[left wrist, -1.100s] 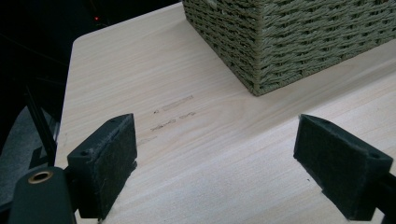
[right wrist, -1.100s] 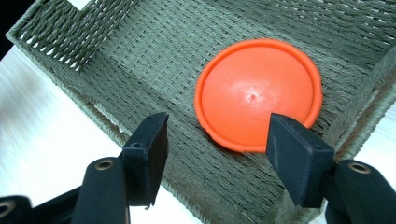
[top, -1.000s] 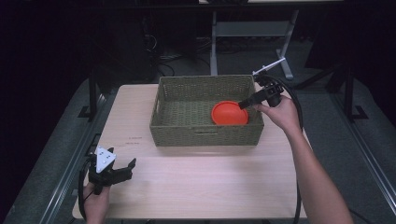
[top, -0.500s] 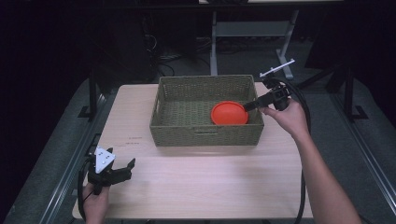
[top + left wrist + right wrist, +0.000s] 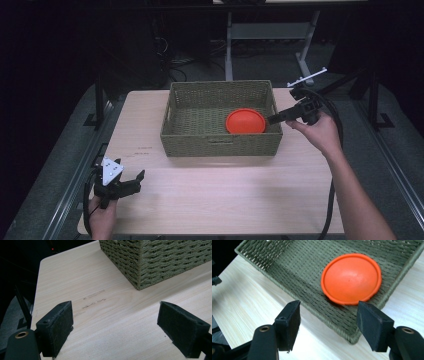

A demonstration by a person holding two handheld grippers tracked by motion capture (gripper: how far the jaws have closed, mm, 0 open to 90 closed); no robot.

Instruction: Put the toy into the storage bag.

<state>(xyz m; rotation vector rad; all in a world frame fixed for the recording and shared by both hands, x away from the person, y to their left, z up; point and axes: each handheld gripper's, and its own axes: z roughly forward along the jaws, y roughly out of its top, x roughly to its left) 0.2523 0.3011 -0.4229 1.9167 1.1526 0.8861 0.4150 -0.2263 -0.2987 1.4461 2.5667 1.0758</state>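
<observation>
An orange bowl lies upside down in the right end of a woven green basket at the middle of the table. My right gripper hovers just outside the basket's right wall, its tips pointing at the bowl. Its jaws are open with nothing between them. My left gripper rests low over the table's front left corner, open and empty, with a corner of the basket ahead of it.
The wooden table has bare surface in front of the basket and on both sides. Faint pencil marks lie ahead of the left gripper. A metal stand and dark floor lie beyond the far edge.
My right gripper has drawn back to the right, away from the bowl and past the basket's right wall. The bowl stays in the basket. The left gripper has not moved.
</observation>
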